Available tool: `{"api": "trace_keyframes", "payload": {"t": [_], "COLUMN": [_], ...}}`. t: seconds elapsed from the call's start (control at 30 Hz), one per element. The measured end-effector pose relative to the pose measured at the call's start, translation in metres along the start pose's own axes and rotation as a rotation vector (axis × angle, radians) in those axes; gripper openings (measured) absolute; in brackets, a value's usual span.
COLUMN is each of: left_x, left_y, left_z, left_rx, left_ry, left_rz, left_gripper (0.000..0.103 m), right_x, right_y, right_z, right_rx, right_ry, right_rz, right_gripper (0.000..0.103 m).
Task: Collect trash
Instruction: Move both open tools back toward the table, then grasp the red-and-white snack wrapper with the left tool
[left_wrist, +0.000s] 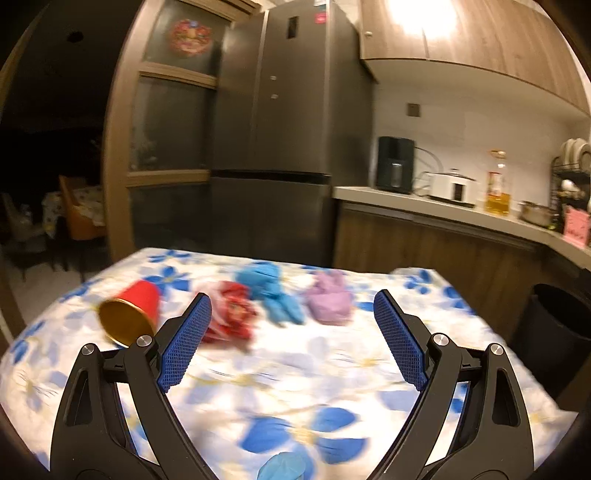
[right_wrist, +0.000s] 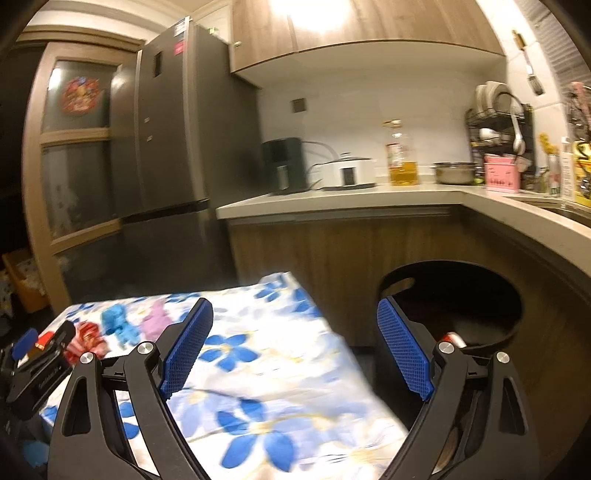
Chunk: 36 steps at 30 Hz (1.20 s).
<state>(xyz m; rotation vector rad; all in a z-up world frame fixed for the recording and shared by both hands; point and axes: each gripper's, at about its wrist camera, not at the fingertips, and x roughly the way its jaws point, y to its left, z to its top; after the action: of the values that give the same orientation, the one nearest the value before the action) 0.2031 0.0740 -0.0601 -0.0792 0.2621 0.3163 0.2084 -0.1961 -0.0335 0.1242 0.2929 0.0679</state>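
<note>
Left wrist view: the left tongs (left_wrist: 291, 306) stand wide open with nothing between the blue pads (left_wrist: 186, 350), over a table (left_wrist: 295, 369) covered in a white cloth with blue flowers. A scrap of blue (left_wrist: 282, 467) shows at the near edge, between the arms of the tongs; what it is cannot be told. Beyond the tips lies a row of trash. A red cup (left_wrist: 129, 314) with a gold inside lies on its side, left of the left pad, its mouth towards the camera. A red crumpled wrapper (left_wrist: 231, 314) is partly hidden behind that pad. A blue glove (left_wrist: 273, 291) and a purple crumpled piece (left_wrist: 328, 302) lie ahead, between the tips. None touches the tongs. A black bin (left_wrist: 554, 332) stands off the table's right edge.

Right wrist view: the right tongs (right_wrist: 295, 314) are likewise spread open and empty. Their left pad is over the table's right part; their right pad is over the bin (right_wrist: 450, 314). Only this view looks into the bin, where something red and white (right_wrist: 452, 338) lies, partly hidden behind the right arm. The wrapper (right_wrist: 90, 341), glove (right_wrist: 120, 325) and purple piece (right_wrist: 157, 319) appear small, far left of the tips. The other tongs (right_wrist: 48, 350) cover the spot where the cup would be.

Farther back, both views show a grey fridge (left_wrist: 280, 129), then a counter (right_wrist: 332, 201) with an oil bottle (right_wrist: 400, 155).
</note>
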Motion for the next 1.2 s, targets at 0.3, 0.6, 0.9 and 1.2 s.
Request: {"api": "trace_keyframes", "payload": {"t": [0.3, 0.6, 0.9, 1.2], "left_x": [0.056, 0.105, 0.101, 0.049], "left_y": [0.038, 0.067, 0.055, 0.058], "left_z": [0.005, -0.007, -0.011, -0.002], "left_rx": [0.038, -0.097, -0.054, -0.055], "left_ry": [0.066, 0.262, 0.277, 0.182], "left_rz": [0.084, 0.01, -0.073, -0.083], "left_gripper": [0.077, 0.031, 0.005, 0.004], "right_x": [0.017, 0.038, 0.053, 0.055], "right_y": [0.052, 0.09, 0.119, 0.134], "right_z": [-0.008, -0.008, -0.019, -0.022], "right_rx": [-0.036, -0.08, -0.122, -0.132], "right_ry": [0.021, 0.035, 0.079, 0.092], "right_rz": [0.093, 0.136, 0.169, 0.17], "right_gripper": [0.088, 0.088, 0.088, 0.087]}}
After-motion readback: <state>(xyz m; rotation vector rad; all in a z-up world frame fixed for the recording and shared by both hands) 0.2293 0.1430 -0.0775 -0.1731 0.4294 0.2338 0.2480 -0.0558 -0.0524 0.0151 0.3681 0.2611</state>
